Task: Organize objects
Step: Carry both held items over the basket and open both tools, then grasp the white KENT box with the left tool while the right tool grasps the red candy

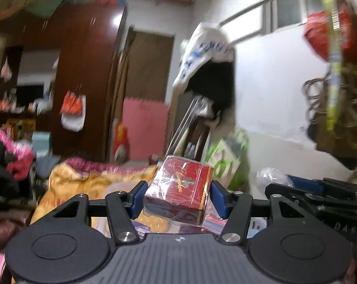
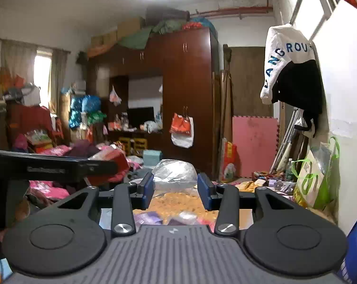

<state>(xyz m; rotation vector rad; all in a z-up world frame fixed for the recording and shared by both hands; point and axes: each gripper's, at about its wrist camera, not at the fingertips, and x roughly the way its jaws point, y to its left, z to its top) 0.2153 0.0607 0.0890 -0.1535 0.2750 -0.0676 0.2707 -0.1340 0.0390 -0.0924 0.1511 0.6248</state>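
My left gripper (image 1: 178, 196) is shut on a red box with gold lettering, wrapped in clear film (image 1: 182, 187); the box sits tilted between the blue pads, lifted above a yellow quilt (image 1: 83, 182). The left view is motion-blurred. My right gripper (image 2: 174, 190) is open and empty, its blue pads apart above the same yellow quilt (image 2: 176, 201). A clear plastic bag of pale stuff (image 2: 174, 172) lies on the bed just beyond the right fingertips, apart from them. The left gripper's body (image 2: 50, 168) shows at the left of the right wrist view.
A dark wooden wardrobe (image 2: 187, 90) stands at the back. A pink foam mat (image 2: 254, 146) leans by the door. A green and white bag (image 2: 313, 182) leans at the right wall. Pink clothes (image 2: 50, 189) are piled left. A white cloth bag (image 2: 282, 56) hangs on the wall.
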